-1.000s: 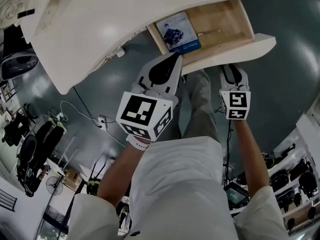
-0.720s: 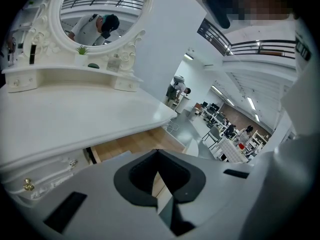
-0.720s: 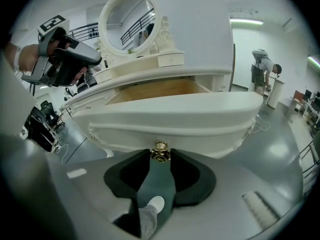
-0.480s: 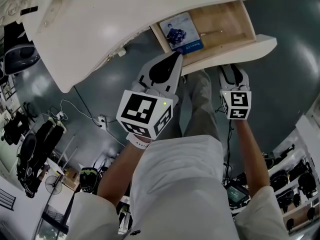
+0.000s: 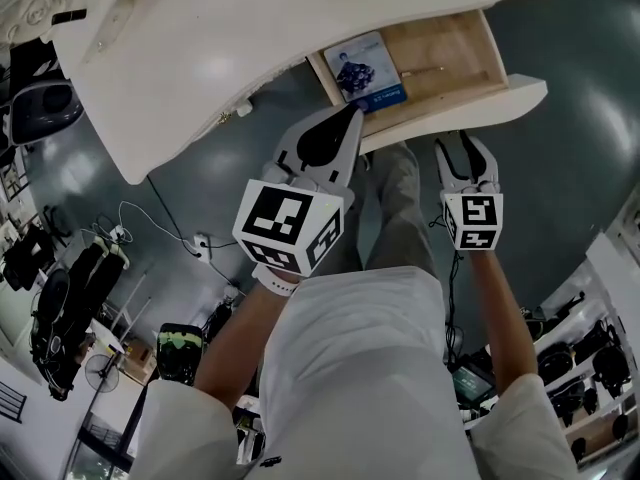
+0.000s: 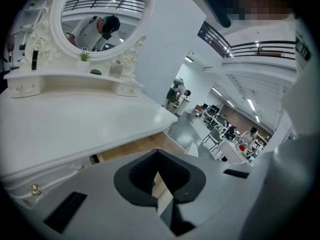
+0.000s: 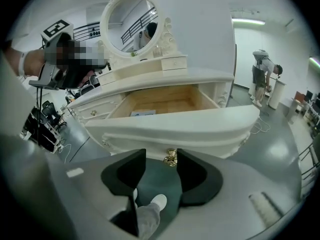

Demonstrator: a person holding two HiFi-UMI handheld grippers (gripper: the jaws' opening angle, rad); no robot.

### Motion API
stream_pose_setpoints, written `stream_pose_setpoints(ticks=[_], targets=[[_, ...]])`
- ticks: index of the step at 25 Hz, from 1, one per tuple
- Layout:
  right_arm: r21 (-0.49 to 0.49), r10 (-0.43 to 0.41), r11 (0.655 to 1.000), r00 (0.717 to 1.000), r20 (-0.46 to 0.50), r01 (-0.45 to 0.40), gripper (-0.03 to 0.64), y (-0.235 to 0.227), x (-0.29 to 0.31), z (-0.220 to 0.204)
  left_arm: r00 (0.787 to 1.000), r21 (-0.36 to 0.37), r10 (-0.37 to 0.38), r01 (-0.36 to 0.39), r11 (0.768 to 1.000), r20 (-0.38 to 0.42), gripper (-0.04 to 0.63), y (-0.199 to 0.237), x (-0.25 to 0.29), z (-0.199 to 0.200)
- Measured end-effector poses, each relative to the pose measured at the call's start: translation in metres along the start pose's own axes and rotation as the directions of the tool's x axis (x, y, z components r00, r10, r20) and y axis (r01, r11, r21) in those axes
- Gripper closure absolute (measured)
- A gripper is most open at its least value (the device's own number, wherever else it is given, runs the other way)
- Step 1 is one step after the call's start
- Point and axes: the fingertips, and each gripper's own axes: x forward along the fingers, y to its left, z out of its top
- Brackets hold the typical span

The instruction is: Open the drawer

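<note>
The right hand-held gripper [image 7: 160,158] has just been spreading its jaws, which now stand clear on either side of the small brass knob [image 7: 171,157]. The cream, wood-lined drawer [image 5: 470,106], upper right in the head view, sits pulled out, so the task looks done. The left hand-held gripper [image 5: 351,111] is pressed together, empty.

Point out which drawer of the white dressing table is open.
The wide centre drawer, pulled out to show its bare wood inside, with a gold knob on its curved white front. The small white drawer beside it is shut.
</note>
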Motion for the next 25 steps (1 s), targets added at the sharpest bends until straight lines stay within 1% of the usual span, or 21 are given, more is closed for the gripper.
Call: stream_pose_setpoints(ticks=[4, 11, 16, 22, 25], targets=[[-0.031, 0.038, 0.999, 0.999, 0.011, -0.038, 0.426, 0.014, -0.012, 0.013, 1.0, -0.001, 0.003, -0.003, 1.0, 0.012, 0.586, 0.001, -0.007, 0.005], [-0.05, 0.071, 0.996, 0.997, 0.044, -0.068, 0.426, 0.033, -0.035, 0.04, 0.999, -0.01, 0.017, -0.017, 1.0, 0.028, 0.586, 0.002, -0.025, 0.007], [-0.079, 0.104, 0.992, 0.992, 0.078, -0.097, 0.426, 0.046, -0.049, 0.065, 0.998, -0.009, 0.028, -0.027, 1.0, 0.053, 0.586, 0.001, -0.04, 0.013], [-0.124, 0.113, 0.987, 0.988, 0.109, -0.1, 0.426, 0.053, -0.063, 0.097, 0.995, -0.005, 0.042, -0.042, 0.999, 0.089, 0.586, 0.0, -0.061, 0.02], [-0.156, 0.127, 0.982, 0.983, 0.132, -0.106, 0.426, 0.061, -0.069, 0.119, 0.993, -0.003, 0.05, -0.049, 0.999, 0.104, 0.586, 0.003, -0.074, 0.025]])
